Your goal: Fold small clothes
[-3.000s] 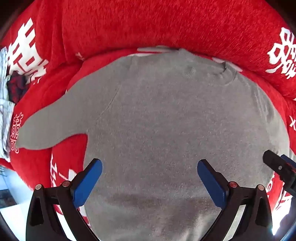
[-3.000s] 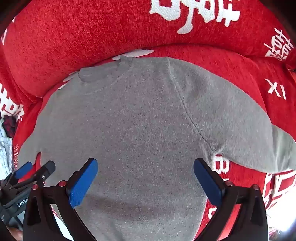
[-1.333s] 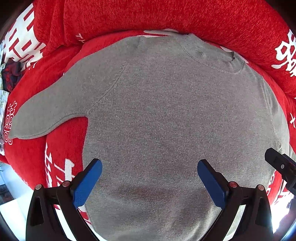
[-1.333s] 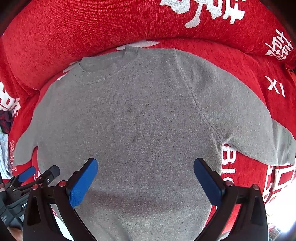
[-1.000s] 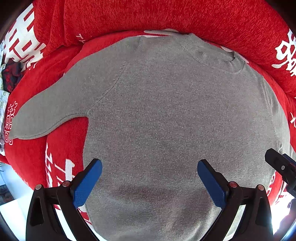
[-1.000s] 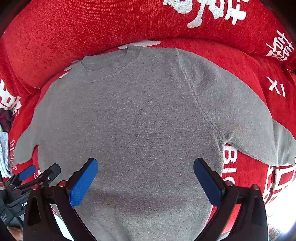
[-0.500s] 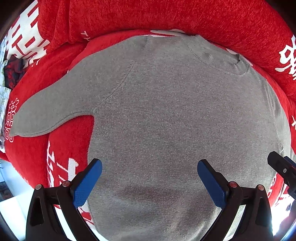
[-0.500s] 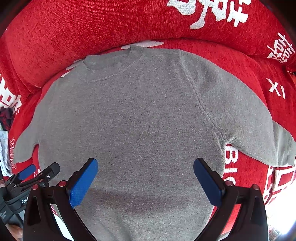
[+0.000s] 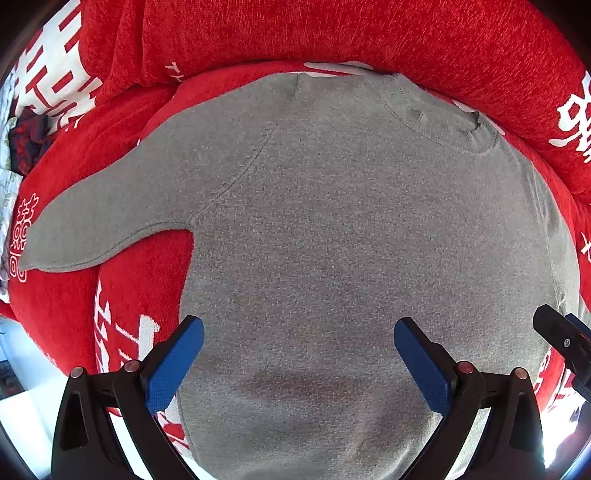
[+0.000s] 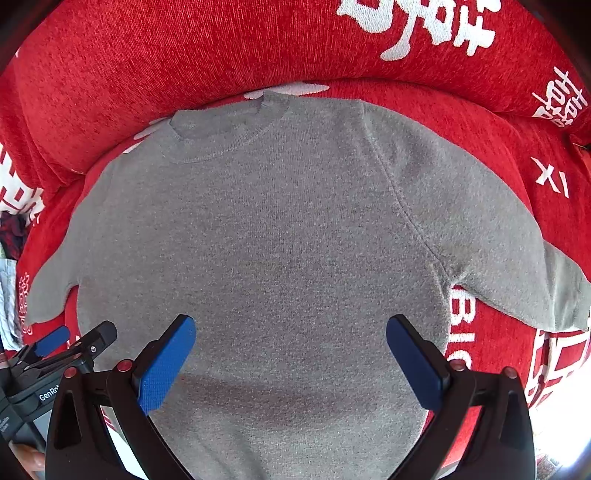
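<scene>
A grey knit sweater lies flat and face up on a red sofa seat, collar toward the backrest, both sleeves spread out. It also fills the right wrist view. My left gripper is open and empty, hovering over the sweater's lower body. My right gripper is open and empty, hovering over the lower body too. The left sleeve points left; the right sleeve points right. The hem is hidden below the frames.
The red sofa cover with white characters has a raised backrest just behind the collar. Dark and pale clothes lie at the far left. The other gripper shows at each view's edge, right and left.
Both grippers have drawn back and risen slightly, so more of the sweater shows, and it lies smoother. The jaws stay open.
</scene>
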